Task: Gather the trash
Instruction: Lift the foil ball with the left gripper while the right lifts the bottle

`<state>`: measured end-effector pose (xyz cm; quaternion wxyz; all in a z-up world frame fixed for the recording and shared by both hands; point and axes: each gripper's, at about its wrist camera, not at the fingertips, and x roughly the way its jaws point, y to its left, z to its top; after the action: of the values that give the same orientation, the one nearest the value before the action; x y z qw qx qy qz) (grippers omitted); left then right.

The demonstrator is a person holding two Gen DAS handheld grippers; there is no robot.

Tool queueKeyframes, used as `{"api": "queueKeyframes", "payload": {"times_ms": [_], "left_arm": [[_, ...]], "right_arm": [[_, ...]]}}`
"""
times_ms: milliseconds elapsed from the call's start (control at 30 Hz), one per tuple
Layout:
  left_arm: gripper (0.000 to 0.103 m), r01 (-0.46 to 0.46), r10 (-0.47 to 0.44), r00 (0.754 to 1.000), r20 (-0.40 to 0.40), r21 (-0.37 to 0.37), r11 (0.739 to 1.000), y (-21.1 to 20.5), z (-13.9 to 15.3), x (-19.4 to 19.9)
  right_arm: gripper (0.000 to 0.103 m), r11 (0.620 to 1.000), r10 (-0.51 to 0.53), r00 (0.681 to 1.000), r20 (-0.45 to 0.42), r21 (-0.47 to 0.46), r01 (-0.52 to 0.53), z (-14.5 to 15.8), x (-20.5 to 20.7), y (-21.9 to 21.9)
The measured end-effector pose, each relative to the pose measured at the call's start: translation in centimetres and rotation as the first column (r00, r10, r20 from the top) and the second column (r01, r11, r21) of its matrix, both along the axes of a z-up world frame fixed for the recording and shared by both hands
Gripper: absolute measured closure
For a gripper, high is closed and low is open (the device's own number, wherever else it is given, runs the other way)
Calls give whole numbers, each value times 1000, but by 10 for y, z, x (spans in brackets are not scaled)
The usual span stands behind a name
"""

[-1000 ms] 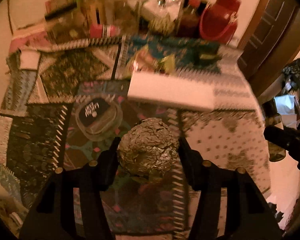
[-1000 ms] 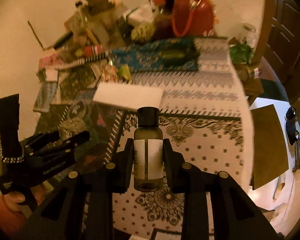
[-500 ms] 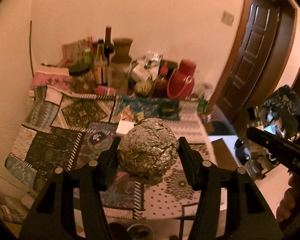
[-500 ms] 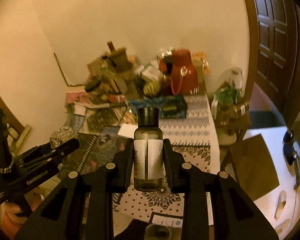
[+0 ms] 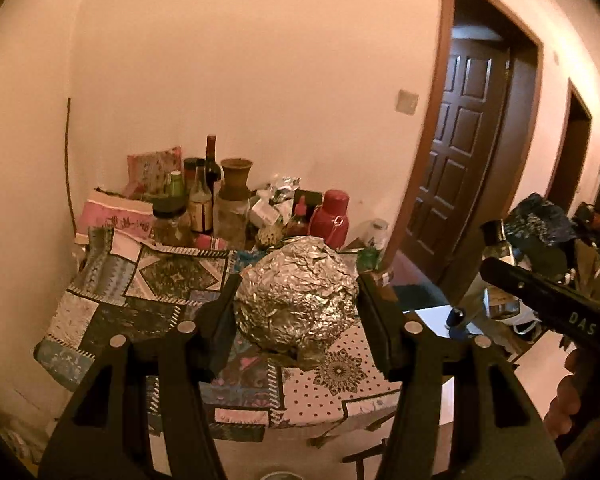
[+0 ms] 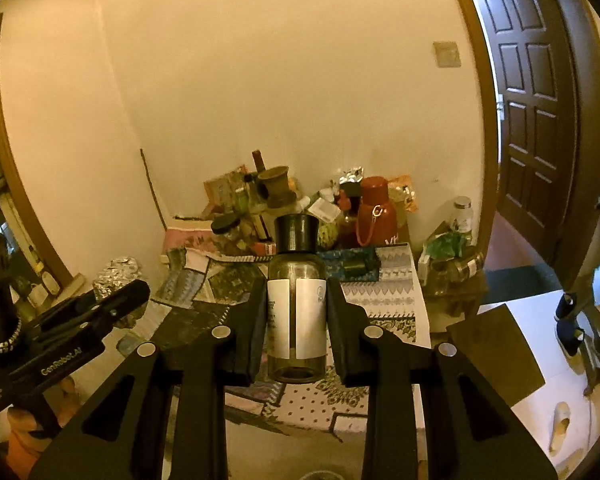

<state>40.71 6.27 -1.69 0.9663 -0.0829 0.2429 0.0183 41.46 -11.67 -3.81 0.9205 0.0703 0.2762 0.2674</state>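
Spanning the lower background, patchwork-patterned cloth-covered table (image 5: 112, 312) with bottles and a red flask (image 5: 334, 218) at its far end by the wall. Left gripper (image 5: 297, 300): jaws clamped on crumpled silver foil ball (image 5: 296, 296), ball filling the gap between both pads, held above the table. Right gripper (image 6: 297, 312): jaws narrow, pinching upright clear glass bottle with white label and black cap (image 6: 296, 300), cap protruding past fingertips.

The foil ball (image 5: 296, 292) hides the table's (image 5: 332, 384) middle; the bottle's (image 6: 297, 304) label print is unreadable.
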Motion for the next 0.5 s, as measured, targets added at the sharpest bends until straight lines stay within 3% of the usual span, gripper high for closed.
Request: {"api": "queueKeyframes", "payload": {"times_ms": [500], "left_arm": [[47,121,-121,993,7,4,993,46,-9,-162]], "right_arm": [[78,995,-102,995,-8,-14,102,-4,-156,39]]}}
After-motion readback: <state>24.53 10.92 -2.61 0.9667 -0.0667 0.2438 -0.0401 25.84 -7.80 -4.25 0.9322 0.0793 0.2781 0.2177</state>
